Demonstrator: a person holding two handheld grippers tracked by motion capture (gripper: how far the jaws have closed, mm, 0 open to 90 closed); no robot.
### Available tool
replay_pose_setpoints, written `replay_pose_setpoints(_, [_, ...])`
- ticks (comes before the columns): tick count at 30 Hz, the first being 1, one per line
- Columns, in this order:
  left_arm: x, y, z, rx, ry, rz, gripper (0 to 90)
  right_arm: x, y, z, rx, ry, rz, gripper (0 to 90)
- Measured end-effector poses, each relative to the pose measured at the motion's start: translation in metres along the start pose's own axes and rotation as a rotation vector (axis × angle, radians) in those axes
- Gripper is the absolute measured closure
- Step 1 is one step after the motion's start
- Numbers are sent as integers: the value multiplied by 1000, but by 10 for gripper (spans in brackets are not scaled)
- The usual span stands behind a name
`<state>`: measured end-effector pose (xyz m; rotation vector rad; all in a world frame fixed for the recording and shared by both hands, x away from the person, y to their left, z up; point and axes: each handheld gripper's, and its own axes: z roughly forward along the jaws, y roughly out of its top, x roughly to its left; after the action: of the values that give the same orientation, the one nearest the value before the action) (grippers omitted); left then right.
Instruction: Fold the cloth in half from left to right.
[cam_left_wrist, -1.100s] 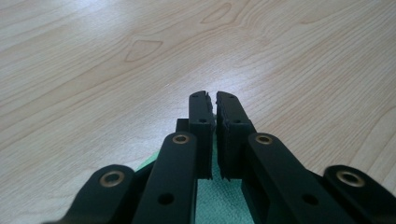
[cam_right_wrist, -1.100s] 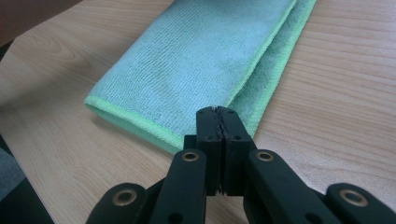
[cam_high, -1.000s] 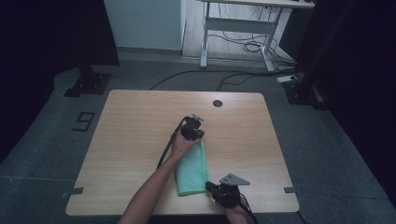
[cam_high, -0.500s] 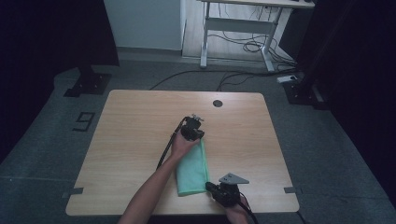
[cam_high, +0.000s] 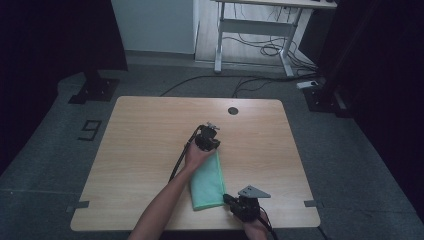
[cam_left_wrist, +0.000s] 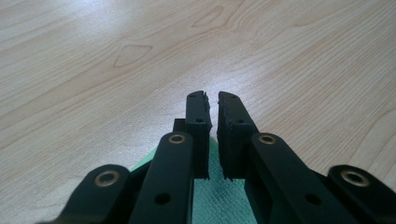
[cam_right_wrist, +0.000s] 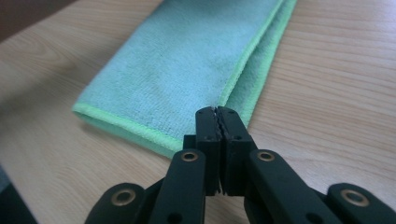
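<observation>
A folded green cloth (cam_high: 207, 181) lies flat on the wooden table (cam_high: 140, 150), long side running away from the person. My left gripper (cam_high: 209, 136) is at the cloth's far end. In the left gripper view its jaws stand a narrow slit apart (cam_left_wrist: 212, 100) over bare wood, with the cloth (cam_left_wrist: 215, 203) beneath their base and nothing between the pads. My right gripper (cam_high: 239, 204) rests at the cloth's near right corner. In the right gripper view its jaws (cam_right_wrist: 216, 112) are pressed together, tips at the cloth's (cam_right_wrist: 187, 65) doubled edge, and no fabric shows between them.
A dark round grommet hole (cam_high: 232, 110) sits near the table's far edge. Behind the table stand a white desk frame (cam_high: 252, 30) with cables on the floor and black stand bases (cam_high: 95, 90) at both sides.
</observation>
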<state>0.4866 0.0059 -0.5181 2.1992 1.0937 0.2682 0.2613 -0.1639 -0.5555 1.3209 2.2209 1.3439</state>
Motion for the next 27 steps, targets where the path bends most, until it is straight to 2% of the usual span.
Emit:
replay_pose_setpoints(4, [2, -1, 1, 9, 5, -4, 783, -2, -1, 1, 17, -17, -2, 838])
replay_pose_setpoints(6, [4, -1, -2, -1, 0, -1, 734, -1, -1, 0, 12, -31, -9, 770])
replay_pose_setpoints(8, [6, -2, -10, -22, 12, 0, 689, 0, 0, 0, 4, -47, -15, 689])
replay_pose_setpoints(11, [12, -3, -23, -46, 20, -11, 663, 3, 2, -3, -16, -58, -28, 608])
replay_pose_setpoints(14, [17, -7, -36, -65, 21, -16, 633, 4, 5, -5, -34, -57, -38, 585])
replay_pose_setpoints(21, [22, -24, -57, -76, 9, -9, 591, 5, 16, -4, -53, -32, -66, 568])
replay_pose_setpoints(24, [23, -34, -62, -66, 12, 10, 574, 7, 23, 1, -37, -15, -95, 560])
replay_pose_setpoints(27, [23, -45, -65, -57, 24, 29, 565, 8, 29, 12, -14, -20, -127, 547])
